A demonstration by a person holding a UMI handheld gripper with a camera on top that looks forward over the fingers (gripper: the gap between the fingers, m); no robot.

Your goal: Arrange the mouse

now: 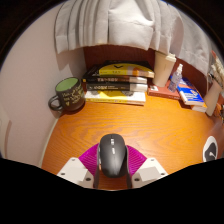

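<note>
A dark grey computer mouse sits between my gripper's two fingers, its nose pointing away from me over the wooden desk. The magenta pads press against both of its sides, so the gripper is shut on the mouse. The rear of the mouse is hidden by the gripper's body.
A dark green mug stands at the back left. A stack of books lies at the back middle, under a pale curtain. A blue book and a small bottle are at the back right. A white object lies at the right.
</note>
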